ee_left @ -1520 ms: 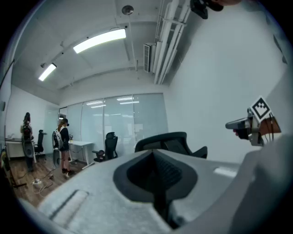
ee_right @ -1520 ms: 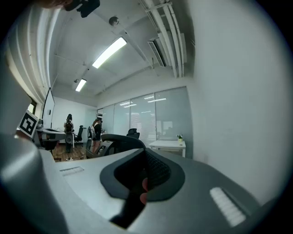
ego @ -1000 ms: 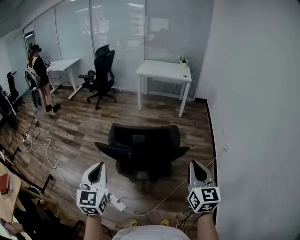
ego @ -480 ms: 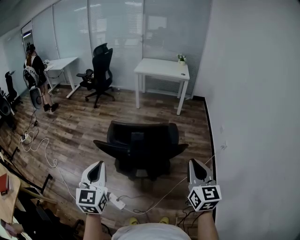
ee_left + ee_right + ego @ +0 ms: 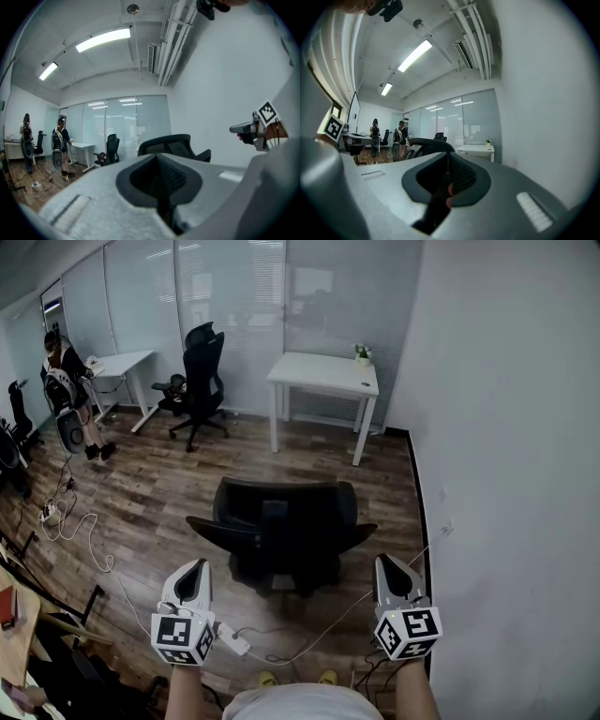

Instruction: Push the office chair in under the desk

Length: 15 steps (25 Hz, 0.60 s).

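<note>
Office chair [image 5: 284, 532] ahead of left tongs [image 5: 196, 568], right tongs [image 5: 387, 563]

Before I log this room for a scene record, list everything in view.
chair: one, black, mid-floor, just ahead of the grippers, clear of the desk
desk: one, white, by the glass wall
plant: one, small, green, on the desk's far right corner
far chair: one, black, left of the desk
side desk: one, white, far left
person: one, dark top, standing at the side desk
cable: one, white, on the floor at left
power strip: one, white, on the floor near the left gripper
left gripper: grey, shut, empty
right gripper: grey, shut, empty
</note>
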### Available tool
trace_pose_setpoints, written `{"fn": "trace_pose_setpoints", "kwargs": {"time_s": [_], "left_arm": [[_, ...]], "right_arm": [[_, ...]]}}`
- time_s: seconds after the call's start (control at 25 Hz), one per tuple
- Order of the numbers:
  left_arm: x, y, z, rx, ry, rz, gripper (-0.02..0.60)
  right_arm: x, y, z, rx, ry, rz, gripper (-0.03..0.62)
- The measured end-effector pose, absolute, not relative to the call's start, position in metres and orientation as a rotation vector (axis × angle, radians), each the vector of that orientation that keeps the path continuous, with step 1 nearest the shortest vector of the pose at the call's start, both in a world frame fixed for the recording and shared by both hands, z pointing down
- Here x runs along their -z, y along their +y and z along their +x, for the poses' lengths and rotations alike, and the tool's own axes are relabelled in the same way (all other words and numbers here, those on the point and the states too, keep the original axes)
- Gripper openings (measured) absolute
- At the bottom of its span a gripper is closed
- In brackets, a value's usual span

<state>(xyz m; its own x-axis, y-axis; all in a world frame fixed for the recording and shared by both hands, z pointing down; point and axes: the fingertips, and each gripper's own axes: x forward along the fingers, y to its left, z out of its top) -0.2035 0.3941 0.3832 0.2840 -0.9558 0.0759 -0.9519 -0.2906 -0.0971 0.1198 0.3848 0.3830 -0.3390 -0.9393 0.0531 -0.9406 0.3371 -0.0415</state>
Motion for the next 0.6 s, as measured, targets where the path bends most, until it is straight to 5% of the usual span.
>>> {"fn": "trace_pose_setpoints", "kwargs": {"time_s": [0.28, 0.6], "left_arm": [[-0.386, 0.392, -0.204, 0.183, 1.842, -2.497, 0.000], [-0.390, 0.390, -0.205, 0.195, 1.841, -2.505, 0.055]], "right_arm": [[-0.388, 0.383, 0.115, -0.101, -2.564, 1.770, 0.016], [-0.390, 0.382, 0.108, -0.099, -2.598, 1.703, 0.098]]}}
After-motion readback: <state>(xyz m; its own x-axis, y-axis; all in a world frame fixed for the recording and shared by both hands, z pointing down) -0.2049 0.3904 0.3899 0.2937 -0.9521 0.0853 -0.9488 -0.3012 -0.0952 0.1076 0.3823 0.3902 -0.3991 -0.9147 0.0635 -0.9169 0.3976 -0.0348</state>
